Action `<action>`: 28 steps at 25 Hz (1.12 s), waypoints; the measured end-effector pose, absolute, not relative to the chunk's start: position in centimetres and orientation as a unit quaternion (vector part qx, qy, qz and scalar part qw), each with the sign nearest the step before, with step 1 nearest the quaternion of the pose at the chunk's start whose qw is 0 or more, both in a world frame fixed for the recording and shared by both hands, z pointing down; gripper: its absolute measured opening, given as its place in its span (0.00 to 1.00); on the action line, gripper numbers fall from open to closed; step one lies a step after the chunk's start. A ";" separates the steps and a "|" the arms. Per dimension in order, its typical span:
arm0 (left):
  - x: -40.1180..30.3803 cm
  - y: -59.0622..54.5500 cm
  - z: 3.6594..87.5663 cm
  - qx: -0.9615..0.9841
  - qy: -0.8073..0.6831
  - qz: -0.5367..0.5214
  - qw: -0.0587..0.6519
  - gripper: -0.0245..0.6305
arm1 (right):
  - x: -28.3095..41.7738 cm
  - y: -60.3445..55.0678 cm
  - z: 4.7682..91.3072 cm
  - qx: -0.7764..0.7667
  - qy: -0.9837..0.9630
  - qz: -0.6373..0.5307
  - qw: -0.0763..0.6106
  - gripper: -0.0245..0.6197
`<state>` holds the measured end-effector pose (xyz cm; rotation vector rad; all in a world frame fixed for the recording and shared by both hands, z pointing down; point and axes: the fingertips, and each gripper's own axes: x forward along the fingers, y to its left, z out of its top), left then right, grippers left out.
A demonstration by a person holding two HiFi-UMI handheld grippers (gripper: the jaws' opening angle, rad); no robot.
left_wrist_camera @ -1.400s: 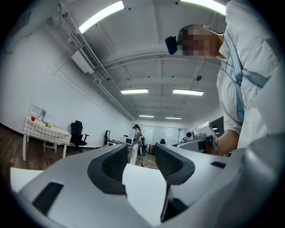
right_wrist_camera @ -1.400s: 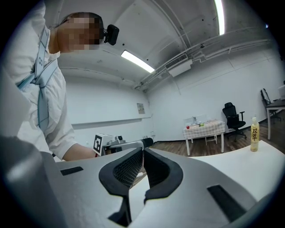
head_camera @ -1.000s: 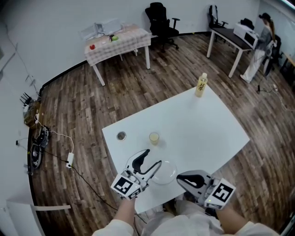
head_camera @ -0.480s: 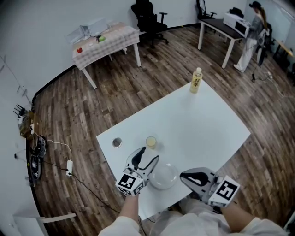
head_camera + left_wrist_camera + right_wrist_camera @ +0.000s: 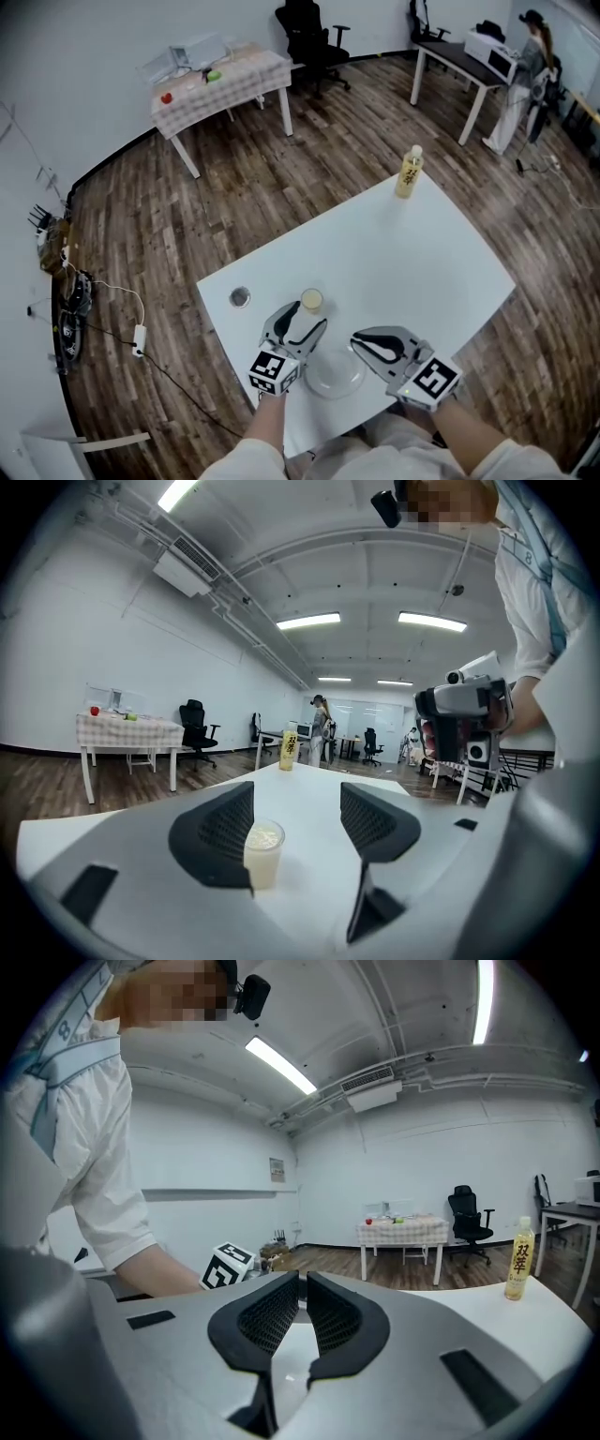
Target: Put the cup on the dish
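Both of the person's forearms reached in from the near edge of the white rectangular table (image 5: pixel 403 262), each hand holding its tool almost level with the nose dipped slightly. The left gripper (image 5: pixel 305 321) pointed away from the person, its jaws wide apart and just lately opening further. The small clear plastic cup (image 5: pixel 311 301) stood on the table at their mouth, close by the left pad and unpressed (the left gripper view put it nearer that pad than the other). It held a pale creamy drink. The right gripper (image 5: pixel 361 343) angled in from the right, its jaws drawn to a narrow slit with nothing between them. The round clear dish (image 5: pixel 335 373) lay between the two tools, nearer the person than the cup. A yellow-labelled bottle (image 5: pixel 409 172) stood upright at the far corner.
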<state>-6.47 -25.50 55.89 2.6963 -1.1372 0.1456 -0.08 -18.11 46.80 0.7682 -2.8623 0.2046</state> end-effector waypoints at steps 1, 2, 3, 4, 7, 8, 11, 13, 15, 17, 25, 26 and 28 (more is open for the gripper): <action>-6.5 -25.8 56.3 0.914 -0.388 0.054 0.107 0.46 | -0.2 -18.5 47.2 0.259 -0.960 0.066 0.089 0.09; -6.5 -26.1 56.7 0.912 -0.390 0.059 0.109 0.46 | -0.3 -18.9 47.5 0.260 -0.959 0.064 0.093 0.09; -6.5 -26.3 57.1 0.911 -0.392 0.064 0.110 0.46 | -0.3 -19.2 47.8 0.261 -0.959 0.062 0.097 0.09; -6.5 -26.6 57.4 0.910 -0.394 0.069 0.111 0.47 | -0.3 -19.4 48.1 0.262 -0.958 0.063 0.099 0.09; -6.4 -27.4 58.5 0.906 -0.399 0.082 0.114 0.50 | -0.1 -19.8 48.6 0.263 -0.957 0.068 0.102 0.09; -6.4 -27.7 58.9 0.905 -0.399 0.085 0.116 0.50 | 0.0 -19.8 48.7 0.263 -0.957 0.068 0.103 0.09; -6.4 -28.5 59.7 0.903 -0.400 0.095 0.121 0.51 | 0.1 -20.0 48.9 0.262 -0.956 0.072 0.108 0.09; -6.3 -29.0 60.6 0.901 -0.402 0.109 0.120 0.51 | 0.2 -20.0 49.1 0.261 -0.956 0.073 0.111 0.09; -6.2 -29.4 61.4 0.898 -0.407 0.121 0.115 0.51 | 0.3 -20.0 49.4 0.261 -0.956 0.076 0.112 0.09; -6.2 -29.9 62.2 0.894 -0.415 0.126 0.109 0.51 | 0.4 -20.1 49.7 0.261 -0.956 0.076 0.114 0.09; -5.6 -30.3 63.2 0.891 -0.419 0.135 0.111 0.51 | 0.9 -22.3 51.3 0.285 -0.946 0.089 0.127 0.09; -5.5 -30.3 63.3 0.891 -0.419 0.136 0.112 0.51 | 1.0 -22.6 51.4 0.287 -0.945 0.094 0.126 0.09; -5.4 -30.2 63.7 0.890 -0.418 0.141 0.113 0.51 | 1.3 -22.9 51.7 0.290 -0.944 0.101 0.122 0.09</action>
